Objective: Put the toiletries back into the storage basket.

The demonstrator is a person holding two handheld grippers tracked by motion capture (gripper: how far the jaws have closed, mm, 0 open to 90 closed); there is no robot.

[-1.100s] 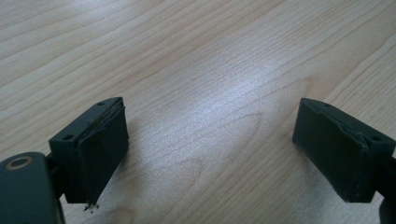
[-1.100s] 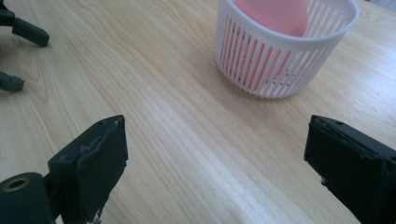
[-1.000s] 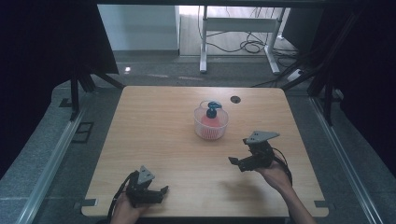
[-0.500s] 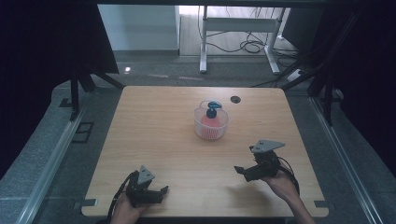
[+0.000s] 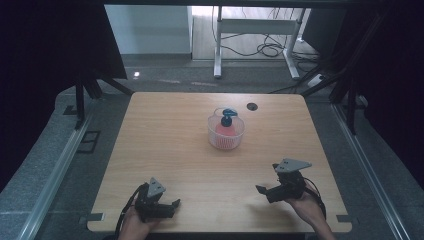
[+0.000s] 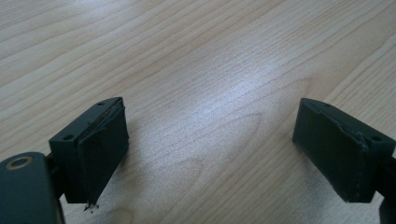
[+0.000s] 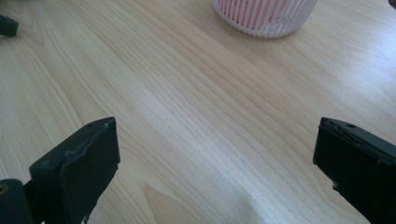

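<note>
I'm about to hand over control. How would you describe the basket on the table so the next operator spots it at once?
Start at the wooden table and look to its far half, just right of centre. There stands a small round white slatted basket showing pink inside, with a blue-topped item sticking out of it. The black disc beyond it is flat and dark, so the basket is the one upright, pale thing.

High view: fixed above the person's side, looking forward and down across the whole table (image 5: 165,130), with floor and a desk frame (image 5: 255,30) beyond — a distant, wide vantage. Left gripper view: close over bare wood (image 6: 210,70), facing along its own jaws. Right gripper view: equally close and low, facing the pink basket (image 7: 266,16) — shared with the high view (image 5: 226,134).
</note>
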